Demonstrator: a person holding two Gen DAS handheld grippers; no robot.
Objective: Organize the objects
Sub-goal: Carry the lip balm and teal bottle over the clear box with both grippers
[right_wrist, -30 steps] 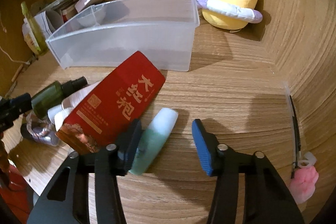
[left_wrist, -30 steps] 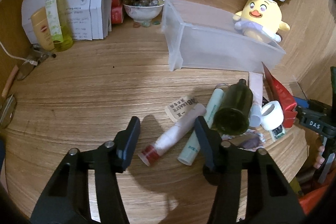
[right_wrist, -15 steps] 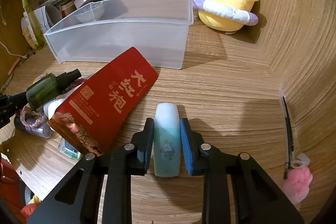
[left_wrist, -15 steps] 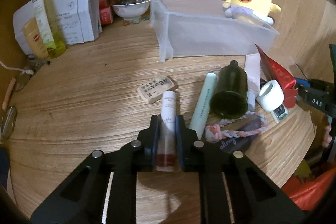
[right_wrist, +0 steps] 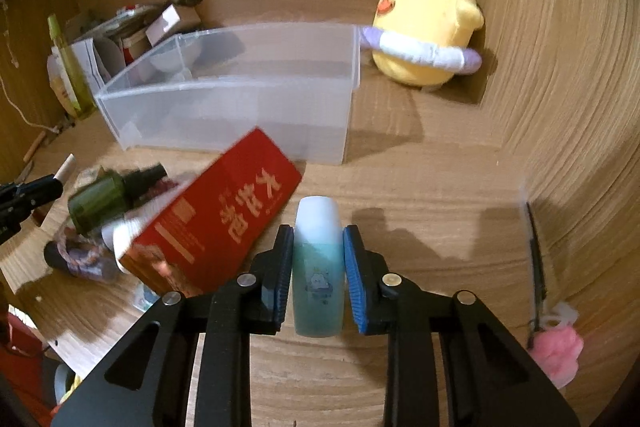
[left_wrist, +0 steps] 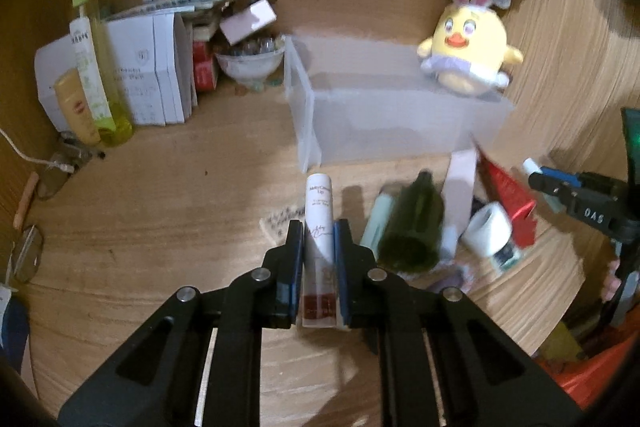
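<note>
Both hand-held grippers grip: left hand-held gripper [left_wrist: 318, 259] a white tube [left_wrist: 319, 227], right hand-held gripper [right_wrist: 318, 267] a blurred teal bottle [right_wrist: 318, 267].

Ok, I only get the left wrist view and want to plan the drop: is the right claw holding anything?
Observer: Yes, the right claw is shut on a teal bottle with a white cap.
Operator: What sits beside that bottle?
Observer: A red box with gold lettering, just to its left in the right wrist view.
Operator: Anything on the other side?
Observer: A pink fluffy item near the edge of the desk, apart from the claw.
</note>
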